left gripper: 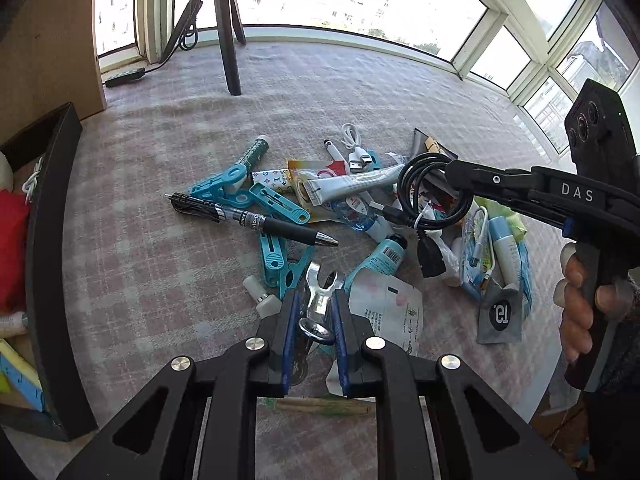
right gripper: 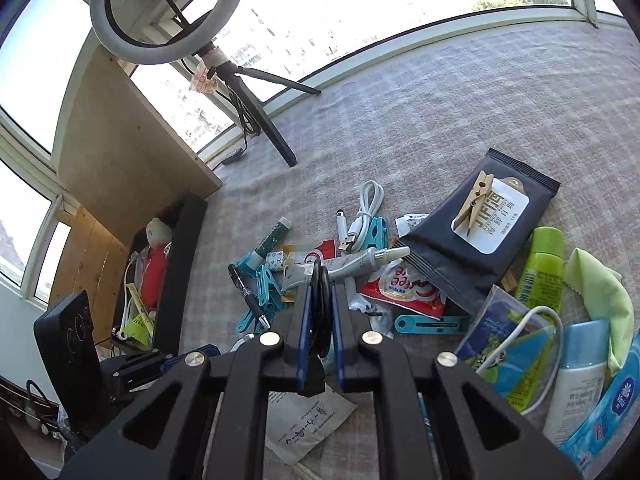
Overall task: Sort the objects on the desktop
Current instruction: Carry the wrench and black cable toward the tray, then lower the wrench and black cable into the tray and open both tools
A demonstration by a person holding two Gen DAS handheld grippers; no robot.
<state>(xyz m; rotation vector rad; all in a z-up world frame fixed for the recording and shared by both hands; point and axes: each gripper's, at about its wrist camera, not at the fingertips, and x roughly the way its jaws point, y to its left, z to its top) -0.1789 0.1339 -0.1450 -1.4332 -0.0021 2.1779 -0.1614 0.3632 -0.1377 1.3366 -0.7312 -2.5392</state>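
My left gripper is shut on a small silver wrench, held just above the checked cloth. My right gripper is shut on a coiled black cable; in the left wrist view the same cable hangs from the right gripper above the pile. The pile holds a black pen, teal clips, a grey tube, a white USB cable and a dark wipes pack with a wooden peg on it.
A black organiser box with a red item stands at the left, next to a wooden panel. A tripod with a ring light stands at the back. Bottles, a green cloth and tissue packs lie at the right.
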